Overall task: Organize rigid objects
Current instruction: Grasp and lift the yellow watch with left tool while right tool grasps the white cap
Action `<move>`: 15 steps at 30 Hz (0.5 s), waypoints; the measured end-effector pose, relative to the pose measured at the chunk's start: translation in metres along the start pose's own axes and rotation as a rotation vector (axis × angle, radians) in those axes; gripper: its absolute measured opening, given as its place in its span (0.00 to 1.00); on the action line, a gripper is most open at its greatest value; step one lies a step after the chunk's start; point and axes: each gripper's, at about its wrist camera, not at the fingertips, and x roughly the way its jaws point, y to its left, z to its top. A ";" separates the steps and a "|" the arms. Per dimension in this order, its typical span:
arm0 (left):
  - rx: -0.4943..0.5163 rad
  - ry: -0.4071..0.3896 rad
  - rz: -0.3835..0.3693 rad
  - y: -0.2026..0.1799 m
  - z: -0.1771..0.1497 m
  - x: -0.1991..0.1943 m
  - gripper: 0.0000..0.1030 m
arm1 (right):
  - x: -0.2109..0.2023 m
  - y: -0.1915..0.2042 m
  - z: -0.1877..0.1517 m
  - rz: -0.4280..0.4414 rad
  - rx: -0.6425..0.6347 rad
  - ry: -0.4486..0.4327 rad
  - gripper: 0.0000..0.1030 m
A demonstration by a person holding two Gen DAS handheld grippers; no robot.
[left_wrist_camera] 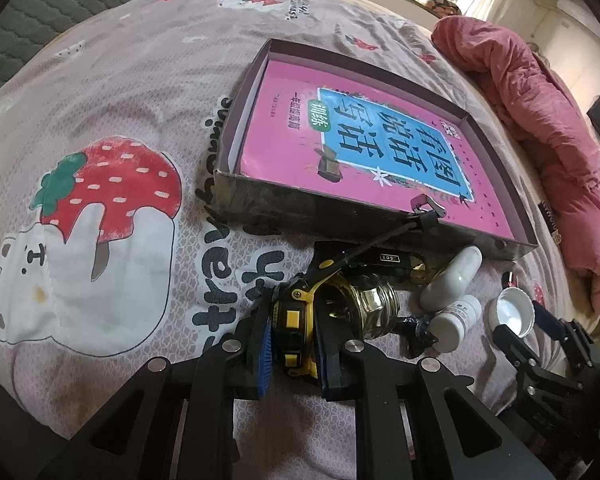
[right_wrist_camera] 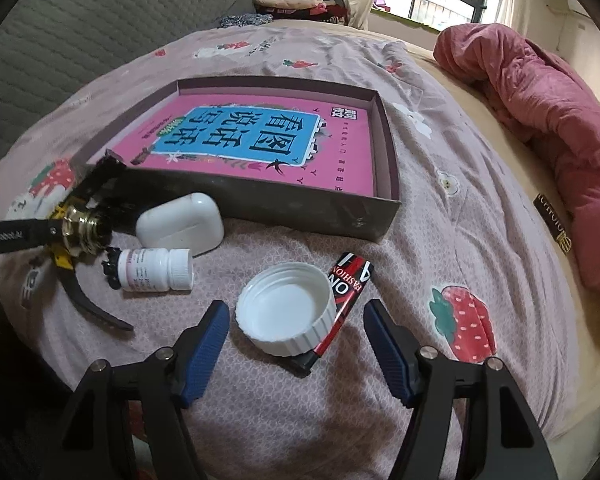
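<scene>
My left claw (left_wrist_camera: 292, 340) is clenched on the yellow-and-black wristwatch (left_wrist_camera: 290, 320), pads on either side of its case. One strap runs far and right, its buckle end (left_wrist_camera: 426, 210) at the near wall of the cardboard box (left_wrist_camera: 332, 206); in the right wrist view the other strap trails on the bedsheet (right_wrist_camera: 440, 240). A gold glass bottle (left_wrist_camera: 370, 304) lies right against the watch. If I lift carelessly, that strap could snag on the box wall, or the watch could nudge the bottle and set it rolling into the small white pill bottle (left_wrist_camera: 456, 320) and the white earbud case (left_wrist_camera: 454, 276) just to its right. The grip is on a narrow case, so a twist could let it slip out.

My right claw (right_wrist_camera: 296, 340) is released, its jaws wide on either side of the upturned white plastic lid (right_wrist_camera: 286, 306), not touching it. The lid leans on a red-and-black lighter (right_wrist_camera: 340, 304) at its right. Closing now may catch the lighter as well, or push the lid up over it and pop it out, since the ridged rim is round and the bed is soft under it.

The box sits at the far side, with only a pink workbook (right_wrist_camera: 260, 148) flat inside, so there is room; a careless drop could bounce an item off the cover.
</scene>
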 end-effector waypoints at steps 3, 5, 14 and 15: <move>-0.006 -0.005 -0.001 0.002 -0.001 -0.001 0.17 | 0.005 0.000 0.001 0.011 -0.005 0.009 0.57; -0.008 -0.006 -0.004 0.003 -0.003 -0.003 0.17 | 0.006 0.002 0.001 0.007 -0.014 0.009 0.56; -0.008 -0.010 -0.016 0.005 -0.006 -0.010 0.17 | 0.007 -0.005 0.002 0.045 0.014 -0.012 0.50; -0.005 -0.013 -0.018 0.005 -0.006 -0.011 0.17 | 0.006 -0.007 0.002 0.053 0.023 -0.015 0.50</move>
